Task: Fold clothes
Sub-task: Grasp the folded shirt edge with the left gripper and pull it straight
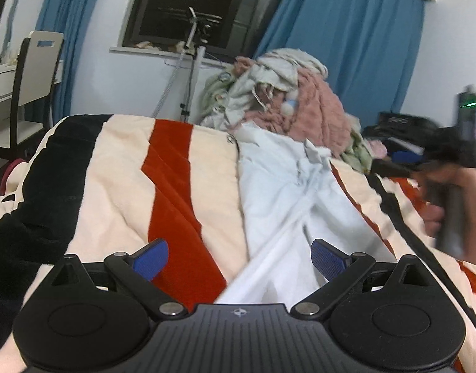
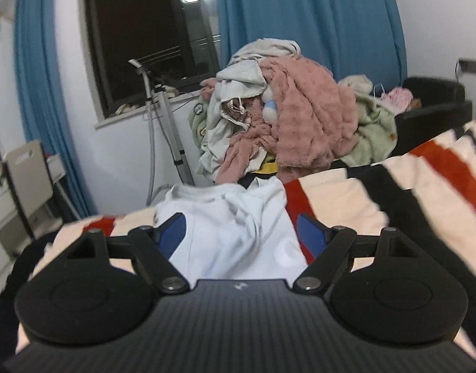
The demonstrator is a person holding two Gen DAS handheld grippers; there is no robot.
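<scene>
A white garment (image 1: 281,192) lies stretched along the bed on a cream, red and black striped blanket (image 1: 119,168). My left gripper (image 1: 239,256) is open just above the garment's near end, its blue pads (image 1: 154,258) wide apart. In the right wrist view the same white garment (image 2: 238,230) lies between the open fingers of my right gripper (image 2: 242,233), its blue pads (image 2: 311,233) either side of the cloth, not closed on it. The right gripper and the hand holding it show blurred in the left wrist view (image 1: 449,168), at the right edge.
A heap of pink, beige and green clothes (image 1: 281,93) (image 2: 287,115) is piled at the far end of the bed. A metal stand (image 1: 193,62) is by the window. A desk and chair (image 1: 29,80) stand at left. A black armchair (image 2: 434,105) is at right.
</scene>
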